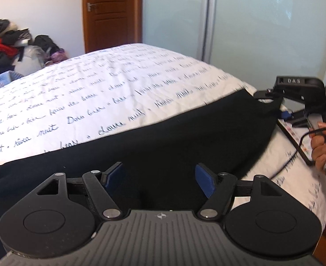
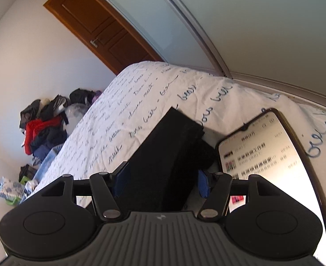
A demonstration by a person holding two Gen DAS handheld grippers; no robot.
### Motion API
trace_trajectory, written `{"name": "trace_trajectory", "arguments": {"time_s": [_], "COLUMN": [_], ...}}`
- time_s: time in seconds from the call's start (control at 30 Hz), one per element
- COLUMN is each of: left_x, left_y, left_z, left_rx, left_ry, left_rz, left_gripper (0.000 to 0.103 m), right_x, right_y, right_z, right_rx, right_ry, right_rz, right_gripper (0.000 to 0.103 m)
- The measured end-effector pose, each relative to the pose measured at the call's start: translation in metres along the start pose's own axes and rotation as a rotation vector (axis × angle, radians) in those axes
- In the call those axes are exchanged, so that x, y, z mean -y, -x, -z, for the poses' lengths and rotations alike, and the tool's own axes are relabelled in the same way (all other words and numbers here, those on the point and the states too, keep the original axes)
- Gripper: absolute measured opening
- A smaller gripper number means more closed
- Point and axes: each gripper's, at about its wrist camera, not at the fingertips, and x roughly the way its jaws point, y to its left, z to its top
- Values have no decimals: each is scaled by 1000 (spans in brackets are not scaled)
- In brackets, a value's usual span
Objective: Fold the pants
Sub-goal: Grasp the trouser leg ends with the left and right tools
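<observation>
Black pants (image 1: 163, 137) lie as a long dark band across the near side of a bed with a white, script-printed sheet (image 1: 96, 84). My left gripper (image 1: 160, 179) hovers over the band with its blue pads wide apart and nothing pinched. At the far right end of the pants is my right gripper (image 1: 276, 105), held by a person's hand (image 1: 320, 148). In the right wrist view, the folded end of the pants (image 2: 171, 150) runs between the pads of my right gripper (image 2: 161, 182). The jaws stand apart, with a sliver of gap at the right pad.
A lit phone (image 2: 269, 155) lies on the sheet just right of the pants end. A heap of clothes (image 1: 5, 44) sits beyond the far left of the bed. A wooden door (image 1: 109, 13) and frosted sliding panels (image 1: 251, 22) stand behind the bed.
</observation>
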Motion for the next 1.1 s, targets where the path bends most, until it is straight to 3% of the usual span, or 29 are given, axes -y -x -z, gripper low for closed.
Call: {"name": "trace_trajectory", "arguments": {"time_s": [0.07,0.13,0.2,0.27,0.37,0.53,0.63,0.83,0.93,1.1], "left_x": [-4,-11,-18,-24,-38,-64,-71,-79,-79,-73], "left_y": [-1,-1,-3,-6,-11,-26,-31,-57,-70,-88], "left_z": [-4,-7,-10,-13,-16,-14,-13,-8,-8,-14], "left_rx": [2,3,-1,-11,-33,-71,-67,-91,-90,-99], "left_ry": [36,90,154,216,332,589,691,954,1031,1052], "left_rz": [9,25,50,81,138,288,360,609,645,668], "left_gripper": [78,82,83,83,83,83,83,88,88,88], "right_x": [2,5,7,6,-10,-55,-86,-123,-132,-140], "right_y": [-4,-10,-15,-18,-16,-9,-5,-1,3,12], "right_z": [-3,-5,-6,-7,-7,7,30,78,94,109], "right_rx": [5,7,4,1,24,58,65,10,-2,-29], "right_ry": [-27,-58,-63,-53,37,319,522,775,841,910], "right_rz": [-3,-6,-4,-18,-32,-43,-48,-125,-161,-225], "right_gripper": [56,41,17,12,10,10,10,10,10,10]}}
